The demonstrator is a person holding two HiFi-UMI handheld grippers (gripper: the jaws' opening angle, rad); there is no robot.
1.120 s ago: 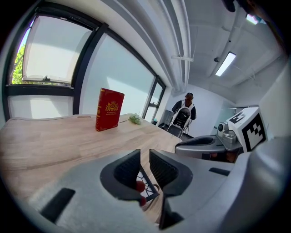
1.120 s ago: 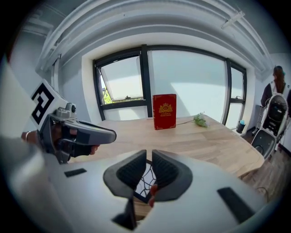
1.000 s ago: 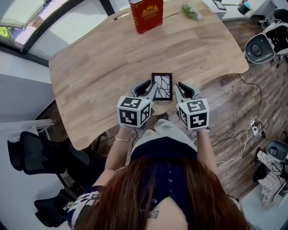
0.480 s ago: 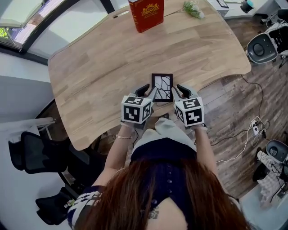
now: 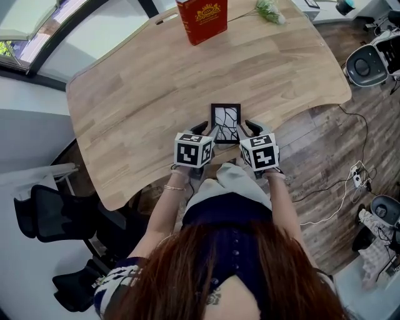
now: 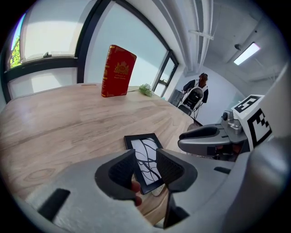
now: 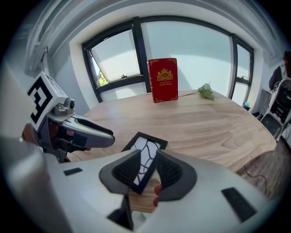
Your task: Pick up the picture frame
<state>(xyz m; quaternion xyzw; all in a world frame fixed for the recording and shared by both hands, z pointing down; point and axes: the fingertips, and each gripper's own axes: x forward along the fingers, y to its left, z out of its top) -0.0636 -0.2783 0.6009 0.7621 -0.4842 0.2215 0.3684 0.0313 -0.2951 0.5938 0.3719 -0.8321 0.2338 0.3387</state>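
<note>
The picture frame (image 5: 225, 120), black-edged with a white sheet of dark branching lines, lies flat on the wooden table (image 5: 144, 94) near its front edge. My left gripper (image 5: 208, 130) is at the frame's near left corner. Its jaws have just been opening, and in the left gripper view the frame's (image 6: 144, 148) left edge shows in the gap of the left gripper (image 6: 145, 166), untouched by the pads. My right gripper (image 5: 248, 128) is at the near right corner. The right gripper (image 7: 148, 168) stands open, with the frame's (image 7: 146, 148) right edge showing between its jaws.
A red book (image 5: 203, 19) stands upright at the table's far side, with a small flower sprig (image 5: 269, 11) to its right. Office chairs (image 5: 365, 62) stand on the wood floor at the right, and a black chair (image 5: 50, 212) sits at the left. Cables (image 5: 353, 175) lie on the floor.
Both grippers have sunk toward the table and closed in on the frame's two near corners. The frame itself has not moved.
</note>
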